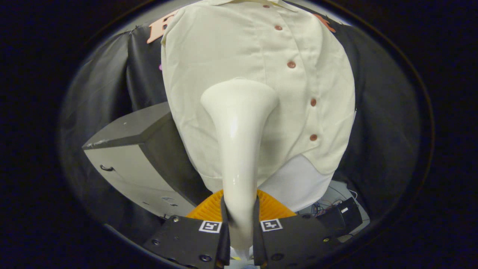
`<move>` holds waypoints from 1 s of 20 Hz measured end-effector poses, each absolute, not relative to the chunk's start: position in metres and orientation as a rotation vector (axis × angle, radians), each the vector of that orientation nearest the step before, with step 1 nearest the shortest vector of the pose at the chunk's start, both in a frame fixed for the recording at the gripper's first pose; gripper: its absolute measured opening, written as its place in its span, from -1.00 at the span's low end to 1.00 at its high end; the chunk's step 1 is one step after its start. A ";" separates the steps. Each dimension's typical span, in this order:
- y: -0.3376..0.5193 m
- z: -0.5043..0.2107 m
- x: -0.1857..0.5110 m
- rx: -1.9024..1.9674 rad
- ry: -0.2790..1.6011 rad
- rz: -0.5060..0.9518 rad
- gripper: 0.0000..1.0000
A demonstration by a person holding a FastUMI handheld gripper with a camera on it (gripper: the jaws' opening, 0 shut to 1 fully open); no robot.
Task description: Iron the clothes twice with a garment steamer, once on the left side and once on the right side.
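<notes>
A cream button-up shirt hangs upright ahead of me, its brown buttons running down right of centre. My gripper is shut on the handle of a white garment steamer, which rises from between the fingers. The steamer's wide head rests against or very near the shirt's left half, left of the button line at mid height. Whether the head touches the cloth I cannot tell. A white panel shows below the shirt's hem.
A grey cabinet or box with a small handle stands to the left, close to the shirt. An orange ribbed piece lies just beyond the fingers. A black box with wires sits at lower right.
</notes>
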State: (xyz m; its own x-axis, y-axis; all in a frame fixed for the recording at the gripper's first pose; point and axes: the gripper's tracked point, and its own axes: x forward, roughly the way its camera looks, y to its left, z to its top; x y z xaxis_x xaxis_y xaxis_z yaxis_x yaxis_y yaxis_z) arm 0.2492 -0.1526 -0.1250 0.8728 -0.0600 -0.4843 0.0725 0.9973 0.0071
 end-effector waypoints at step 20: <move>-0.162 -0.238 0.196 0.044 0.758 -0.056 -0.55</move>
